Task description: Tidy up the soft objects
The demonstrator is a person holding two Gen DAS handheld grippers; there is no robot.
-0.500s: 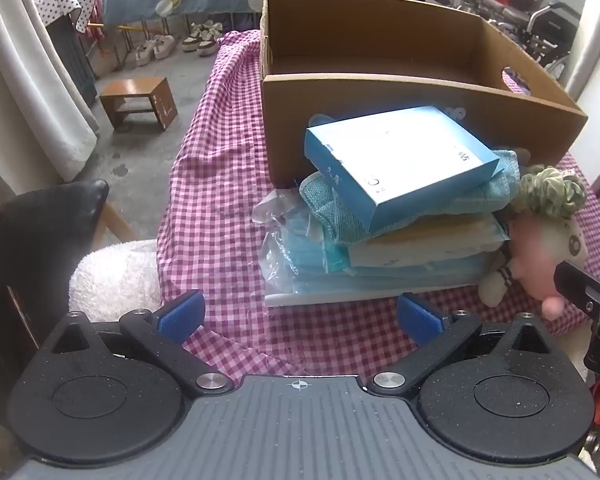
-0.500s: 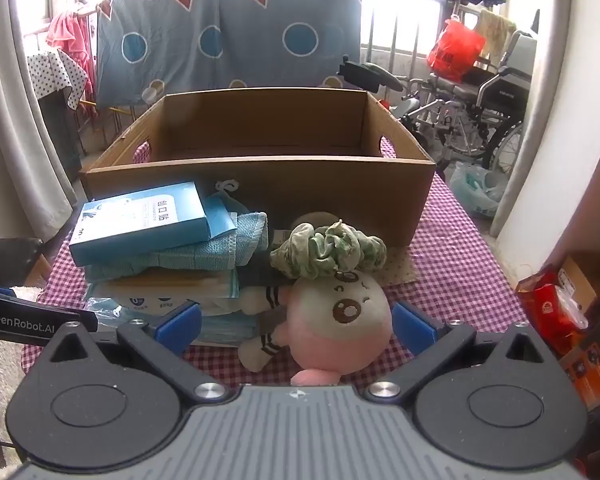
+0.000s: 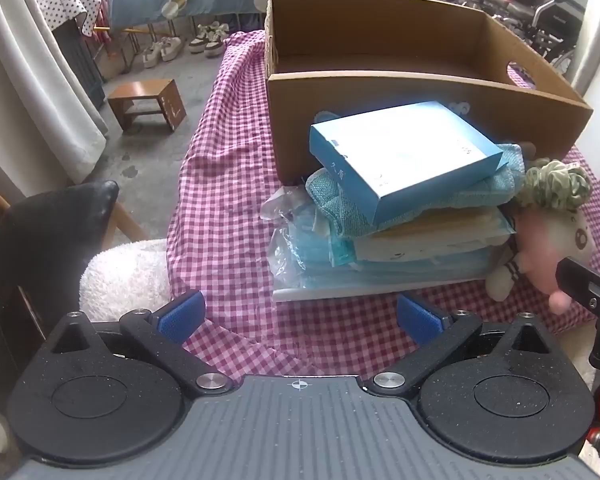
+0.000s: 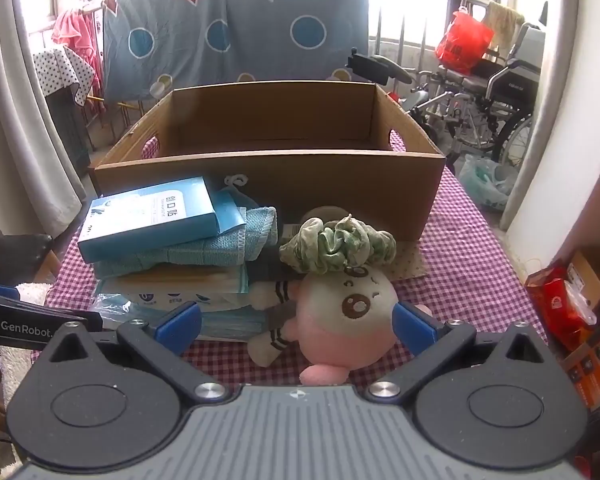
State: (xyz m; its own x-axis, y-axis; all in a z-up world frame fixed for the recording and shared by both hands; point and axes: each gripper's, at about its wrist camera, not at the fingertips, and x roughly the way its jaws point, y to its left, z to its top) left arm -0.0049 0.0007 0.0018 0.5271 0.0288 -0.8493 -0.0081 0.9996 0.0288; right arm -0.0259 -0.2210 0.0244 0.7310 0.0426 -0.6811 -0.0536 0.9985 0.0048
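One cardboard box, one blue carton, one plush toy, one scrunchie

A lived-in home: hanging laundry, shoes, gingham tablecloth, parked wheelchair.

The right gripper hangs with jaws spread wide around a pink-and-white plush toy, not touching it. A green ruffled scrunchie rests on the toy's head, beside a stack topped by a light-blue carton, before an open brown cardboard box.
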